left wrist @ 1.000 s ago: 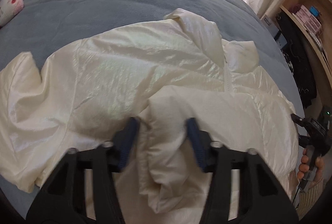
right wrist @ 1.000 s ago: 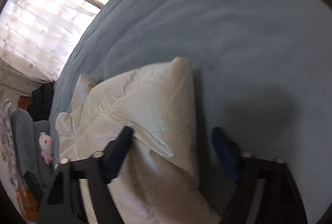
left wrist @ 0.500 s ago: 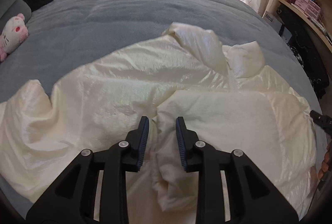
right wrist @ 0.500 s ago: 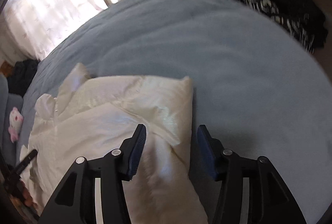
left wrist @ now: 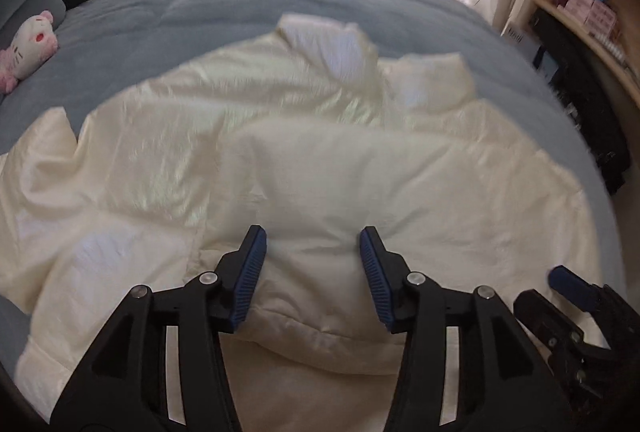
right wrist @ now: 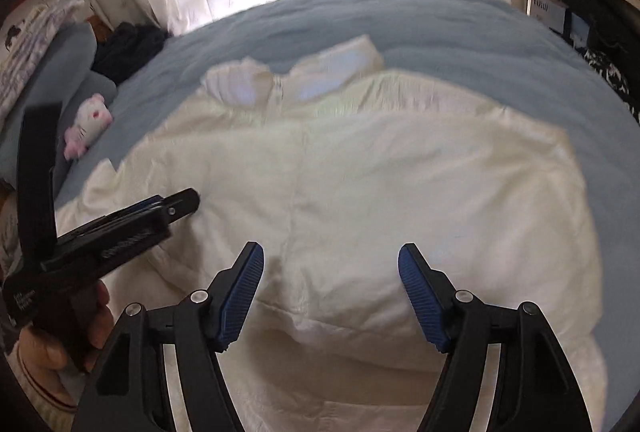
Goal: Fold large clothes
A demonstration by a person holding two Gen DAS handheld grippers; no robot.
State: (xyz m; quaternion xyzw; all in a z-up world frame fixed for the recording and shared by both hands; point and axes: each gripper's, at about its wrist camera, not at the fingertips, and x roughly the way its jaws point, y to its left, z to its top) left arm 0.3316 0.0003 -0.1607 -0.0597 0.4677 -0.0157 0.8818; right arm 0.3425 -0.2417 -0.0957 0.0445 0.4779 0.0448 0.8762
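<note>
Both let go now, left gripper point(left wrist: 311, 274) and right gripper point(right wrist: 331, 292) spread wide above the jacket point(left wrist: 320, 168), sleeve fold laid down.

A wide bed covered in a blue-grey quilted blanket point(left wrist: 248, 4) carries a glossy cream padded jacket point(left wrist: 320, 168) spread flat across its near half. A small white-and-pink plush cat toy point(left wrist: 30, 44) lies at the left edge, well apart from the jacket.
</note>
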